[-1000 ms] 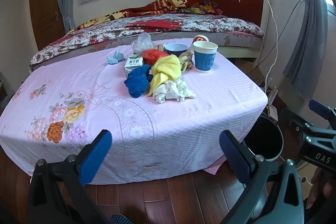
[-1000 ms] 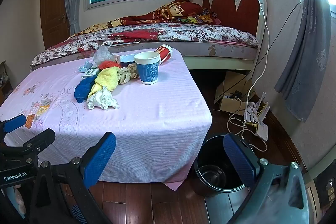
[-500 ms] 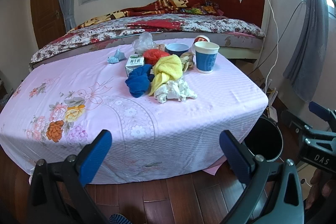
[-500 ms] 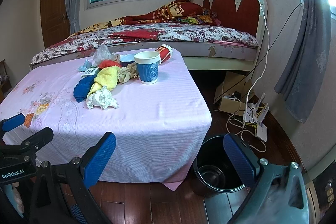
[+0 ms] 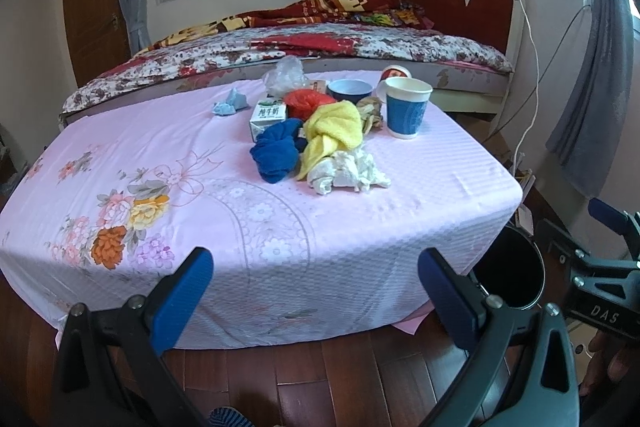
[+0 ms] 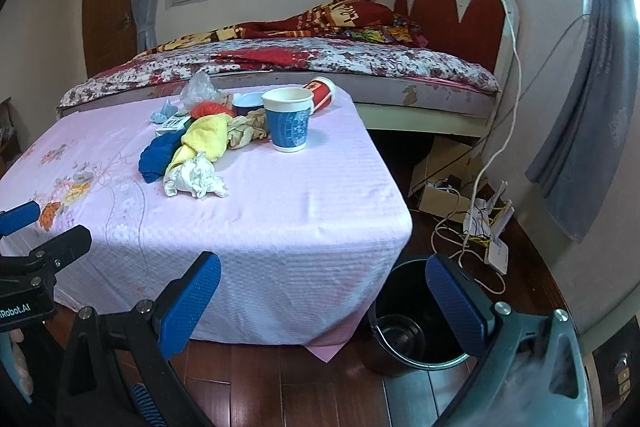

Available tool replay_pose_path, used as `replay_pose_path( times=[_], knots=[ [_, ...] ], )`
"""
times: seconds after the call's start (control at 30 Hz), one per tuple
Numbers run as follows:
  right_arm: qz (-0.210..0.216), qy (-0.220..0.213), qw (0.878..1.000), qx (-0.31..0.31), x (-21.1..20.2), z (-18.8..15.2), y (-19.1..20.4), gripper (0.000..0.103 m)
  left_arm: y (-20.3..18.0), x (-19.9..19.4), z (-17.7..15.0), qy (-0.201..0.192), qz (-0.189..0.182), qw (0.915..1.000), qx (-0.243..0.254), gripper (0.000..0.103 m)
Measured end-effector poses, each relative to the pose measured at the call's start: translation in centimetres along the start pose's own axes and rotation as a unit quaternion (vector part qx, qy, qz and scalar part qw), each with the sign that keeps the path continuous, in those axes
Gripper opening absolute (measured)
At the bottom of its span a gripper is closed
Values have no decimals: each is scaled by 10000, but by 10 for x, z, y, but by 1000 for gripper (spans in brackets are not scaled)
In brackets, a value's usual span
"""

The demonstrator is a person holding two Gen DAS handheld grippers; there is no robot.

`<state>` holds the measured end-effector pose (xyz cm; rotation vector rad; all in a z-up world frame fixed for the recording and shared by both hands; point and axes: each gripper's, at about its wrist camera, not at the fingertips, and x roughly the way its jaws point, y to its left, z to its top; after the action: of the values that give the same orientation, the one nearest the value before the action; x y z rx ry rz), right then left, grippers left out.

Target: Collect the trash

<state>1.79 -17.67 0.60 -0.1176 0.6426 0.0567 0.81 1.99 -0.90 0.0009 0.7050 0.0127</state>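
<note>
**Nothing collected yet, both grippers empty, bin waiting on floor**

Your left gripper is spread wide and holds nothing; it hangs short of the near edge of the counter. Your right gripper is likewise spread wide and empty, over the floor near the counter's right near corner.

All the trash sits in one cluster toward the far right of the counter: crumpled white tissue nearest you, touching a yellow cloth and just beside a blue cloth. Behind them are a small carton, a red wad, a clear plastic bag, a dark bowl, a brownish crumple and a small blue scrap off to the left. A blue paper cup stands upright to the right of the pile; a red cup lies tipped over behind it.

The black bin stands on the floor just right of the counter's near right corner. Something dark and round lies at its bottom, cannot tell what. Judging by this, the task is barely started and every piece is left.

Room: the near half of the counter is bare cloth, so the straight reach is open. The white tissue looks like the easiest first pick. Watch the draped cloth edge at the corner when swinging over to the bin, and the cables on the floor to the right.
</note>
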Motion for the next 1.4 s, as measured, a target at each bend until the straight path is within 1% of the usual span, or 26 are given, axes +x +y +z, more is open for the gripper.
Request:
replay_pose_path(
  times=[0.1,0.17,0.23,0.27,0.3,0.33,0.37,0.43,0.5,0.53,0.57,0.63,0.73,0.8,0.83,0.87,0.93,1.07,1.13,1.2,1.3,1.33,1.4],
  knots=[
    [212,3,9998,39,7,4,0,103,7,5,1,16,34,10000,-27,102],
    [265,-29,9996,29,15,7,2,103,17,9,5,-30,51,9999,-91,102],
    [492,-197,9986,-16,22,10,3,103,28,13,9,-40,60,9998,-169,102],
    [558,-127,9984,-23,27,12,4,103,36,19,15,-19,-17,9997,-226,102],
    [630,-1,9980,-32,32,16,6,103,39,23,17,-30,0,9997,-251,102],
    [626,161,9979,-62,40,21,9,103,42,27,21,-43,2,9996,-267,102],
    [522,218,9983,-131,45,25,12,103,45,36,26,-12,-20,9996,-267,102],
    [460,255,9983,-262,56,32,17,103,45,54,34,113,-8,9996,-271,102],
    [425,263,9983,-314,71,41,19,103,46,67,38,173,-119,9995,-255,102],
    [410,273,9983,-326,80,46,20,103,46,78,42,223,-150,9994,-218,99],
    [392,288,9983,-324,88,50,19,103,46,83,44,215,-132,9995,-202,93],
    [399,297,9983,-300,105,58,19,103,51,102,51,281,-100,9993,-240,91],
    [381,321,9984,-277,138,71,18,103,60,130,58,374,-9,9986,-362,90],
    [372,343,9984,-263,158,80,19,102,66,148,63,450,-36,9978,-485,84],
    [380,362,9983,-272,169,87,20,101,69,155,64,492,-46,9974,-518,80],
    [378,371,9982,-274,178,92,21,99,71,161,66,524,-66,9971,-550,78],
    [383,387,9981,-277,196,102,24,96,74,173,69,524,-152,9968,-587,78],
    [426,397,9980,-232,224,121,29,93,67,178,73,432,-175,9978,-473,78],
    [457,386,9980,-185,233,128,30,90,65,181,77,383,-259,9979,-462,77],
    [490,396,9979,-161,239,134,32,88,64,183,78,352,-403,9974,-482,73],
    [492,406,9978,-158,244,138,34,82,62,189,82,378,-695,9953,-555,64],
    [501,416,9978,-146,246,138,34,79,61,190,83,378,-761,9948,-562,59],
    [590,433,9972,-120,248,139,33,67,61,192,85,404,-874,9937,-577,57]
  ],
)
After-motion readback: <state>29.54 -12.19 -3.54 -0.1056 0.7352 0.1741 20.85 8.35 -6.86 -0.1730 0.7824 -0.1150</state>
